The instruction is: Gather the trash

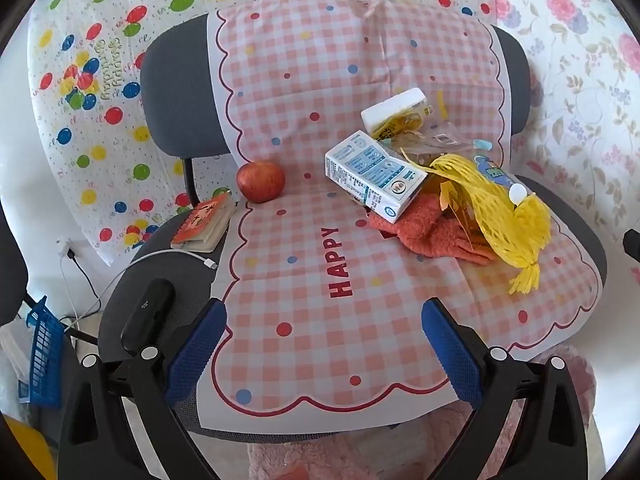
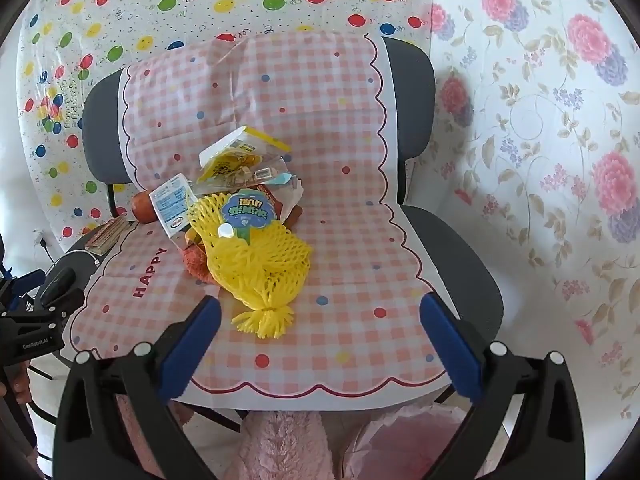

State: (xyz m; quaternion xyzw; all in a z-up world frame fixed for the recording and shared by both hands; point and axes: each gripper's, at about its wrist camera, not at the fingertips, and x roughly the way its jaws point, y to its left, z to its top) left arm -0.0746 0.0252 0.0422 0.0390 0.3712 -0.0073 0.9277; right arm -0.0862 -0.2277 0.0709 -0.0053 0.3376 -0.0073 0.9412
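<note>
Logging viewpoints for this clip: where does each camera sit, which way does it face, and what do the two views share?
Left wrist: on the left gripper, angled down at the chair seat from its front left; own blue fingers show, open.
Right wrist: on the right gripper, angled down from the front right; open fingers and the left gripper at the left edge.
Shared: checked cloth, yellow net, milk carton, apple.

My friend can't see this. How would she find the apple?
Look at the grey chair with the pink checked cloth over it. The apple sits alone by the cloth's left edge, next to a small book. It's round and red, unlike the trash.
</note>
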